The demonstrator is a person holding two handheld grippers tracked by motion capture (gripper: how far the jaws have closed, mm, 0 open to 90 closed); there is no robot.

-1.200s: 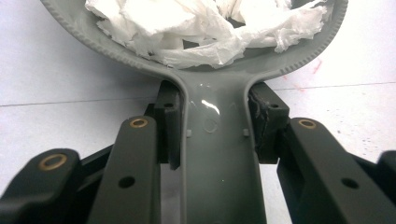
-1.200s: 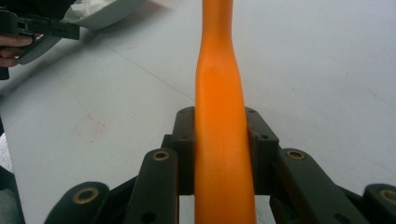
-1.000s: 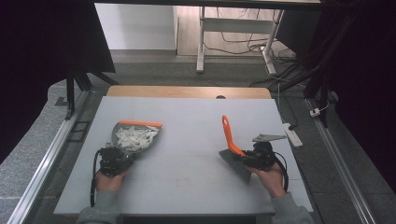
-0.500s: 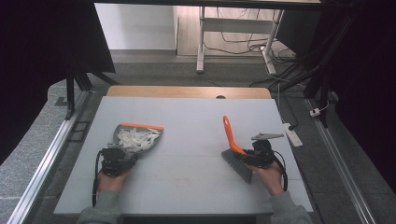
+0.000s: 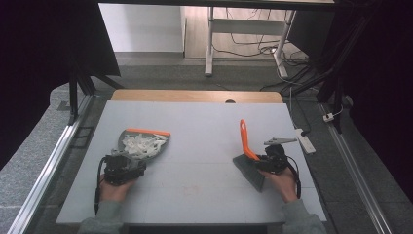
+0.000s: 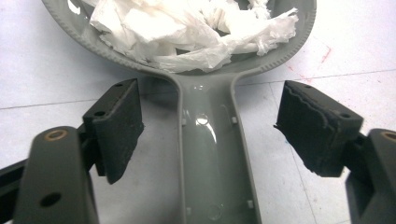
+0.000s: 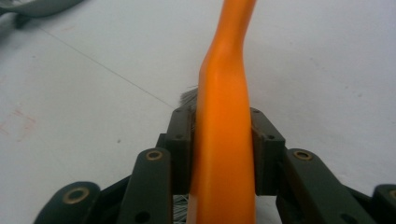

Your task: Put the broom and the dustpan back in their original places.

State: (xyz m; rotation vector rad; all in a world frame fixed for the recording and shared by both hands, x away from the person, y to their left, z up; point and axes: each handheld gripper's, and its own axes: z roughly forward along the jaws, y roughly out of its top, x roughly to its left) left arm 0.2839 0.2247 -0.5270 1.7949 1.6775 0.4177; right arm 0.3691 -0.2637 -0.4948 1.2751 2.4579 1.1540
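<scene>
Dustpan full and set down, brush gripped off to the side.

The left gripper point(image 6: 205, 140) stands wide open astride the dustpan point(image 5: 141, 145) handle, likely just freed, with the paper scraps point(image 6: 187, 28) heaped at its 12 o'clock. The right gripper point(image 7: 223, 154) is clamped on the orange brush point(image 5: 248, 151) handle at the table's point(image 5: 204, 122) 4 o'clock, well apart, seemingly parked clear.

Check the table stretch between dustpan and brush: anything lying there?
Nothing. In the high view, the table is bare between the dustpan with its paper scraps and the brush.
</scene>
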